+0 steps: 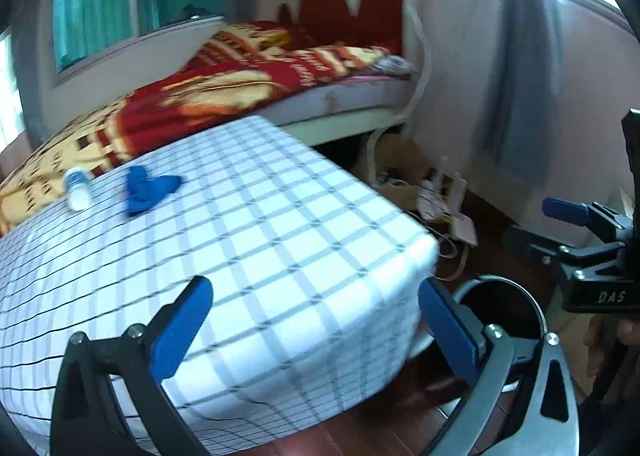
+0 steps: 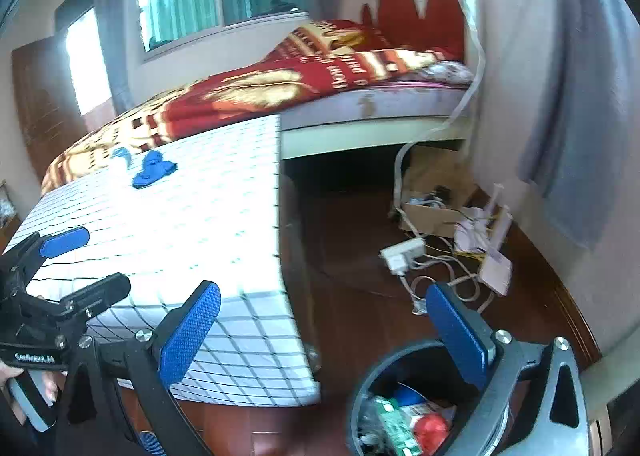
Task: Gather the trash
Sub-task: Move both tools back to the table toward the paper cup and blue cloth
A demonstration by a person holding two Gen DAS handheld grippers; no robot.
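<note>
Both tongs (image 1: 312, 320) (image 2: 324, 332) agape, empty; blue rag (image 1: 150, 187) far ahead.

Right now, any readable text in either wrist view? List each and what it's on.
"DAS": white letters on the right gripper body, seen from the left wrist view.
Left gripper body: white label, blurred, not readable.
Blanket: upside-down lettering, too blurred to read.
Green packet in the trash bin: print too small.

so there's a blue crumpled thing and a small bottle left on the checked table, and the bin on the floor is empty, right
Not quite: the bin is not empty; the right wrist view shows trash in it. The blue crumpled thing and small bottle do lie on the checked table.
</note>
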